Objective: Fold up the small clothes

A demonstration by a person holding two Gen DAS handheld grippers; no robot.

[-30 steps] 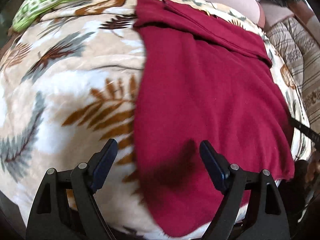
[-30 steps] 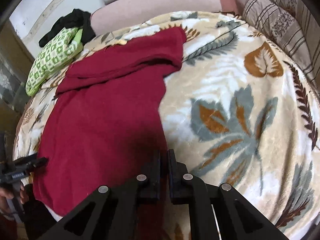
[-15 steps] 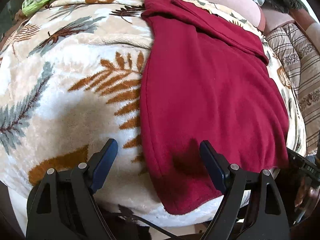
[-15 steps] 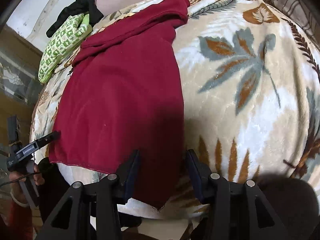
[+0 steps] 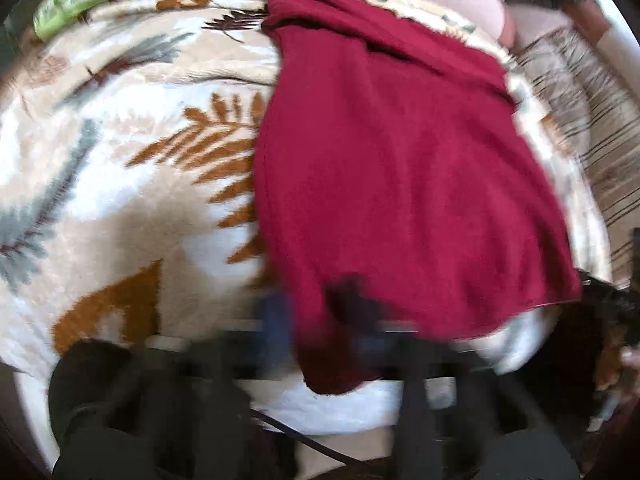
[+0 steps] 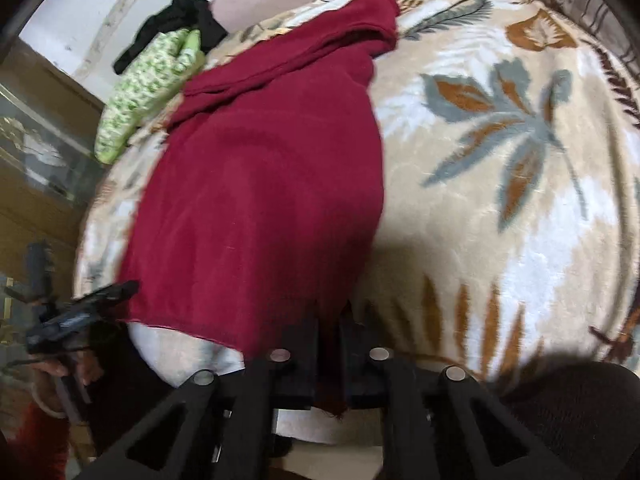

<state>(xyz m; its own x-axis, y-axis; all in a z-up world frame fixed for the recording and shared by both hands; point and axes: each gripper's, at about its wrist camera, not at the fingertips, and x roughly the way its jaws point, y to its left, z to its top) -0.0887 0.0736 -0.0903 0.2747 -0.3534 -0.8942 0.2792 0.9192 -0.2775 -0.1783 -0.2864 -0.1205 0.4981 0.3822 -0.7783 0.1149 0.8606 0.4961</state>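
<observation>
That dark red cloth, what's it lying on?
The dark red cloth lies on a leaf-patterned blanket. Its near edge hangs over the blanket's edge. The blanket directly beneath the cloth is covered, so nothing there can be seen.

The black two-finger right gripper (image 6: 329, 354) is pointing steeply downward, its jaws sitting nearly together and pinching a thin fold of dark red fabric (image 6: 260, 208) between the pads. The black two-finger left gripper (image 5: 326, 320) is likewise angling steeply downward; it is appearing heavily motion-blurred, its blue-padded fingers (image 5: 276, 320) standing close either side of the same fabric's corner. In the right wrist view, the person's left hand (image 6: 68, 364) is gripping the left gripper's handle.
</observation>
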